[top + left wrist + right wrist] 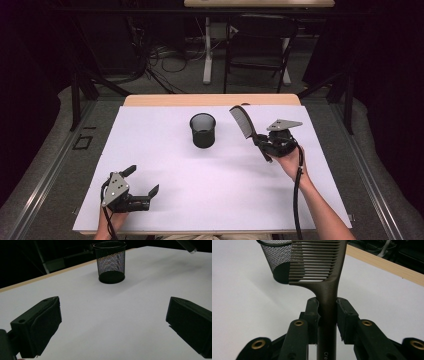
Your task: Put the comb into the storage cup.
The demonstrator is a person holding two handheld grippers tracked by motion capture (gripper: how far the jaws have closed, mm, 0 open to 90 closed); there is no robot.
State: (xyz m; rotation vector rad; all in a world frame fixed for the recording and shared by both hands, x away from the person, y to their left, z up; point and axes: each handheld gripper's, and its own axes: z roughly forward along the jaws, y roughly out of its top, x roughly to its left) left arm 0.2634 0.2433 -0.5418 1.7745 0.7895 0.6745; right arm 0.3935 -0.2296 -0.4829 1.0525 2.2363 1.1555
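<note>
**Inspector A:** Right gripper (262, 142) first. Condition?

**Inspector B:** Its jaws are pressed in on the handle of a dark comb (243, 121), one pad on each side, as the right gripper view confirms. The comb (322, 270) stands up out of the grip with its teeth pointing toward the mesh cup (277, 261). Part of a printed word shows low on the handle; I cannot read it in full.

**Inspector A:** And the left gripper (142, 181)?

**Inspector B:** Spread wide, holding nothing. In the left gripper view both jaws sit apart at the bottom corners with bare white surface between them. It rests low at the near left of the table, in the person's left hand (116, 219).

**Inspector A:** Position of the cup relative to the tools?

**Inspector B:** The black mesh cup (203, 130) stands upright near the middle of the table toward the far side. The comb's toothed end is held above the table just to the cup's right, not touching it. The cup is well apart from the left gripper, which faces it; the cup (111, 262) appears straight ahead of those jaws.

**Inspector A:** Surface and surroundings?

**Inspector B:** A white sheet (165, 165) covers the table, with a wooden edge (210, 100) showing along the far side. Beyond it, a dark room: a black chair (260, 47), a white table leg (207, 50), loose cables (165, 57) on a grey floor.
</note>
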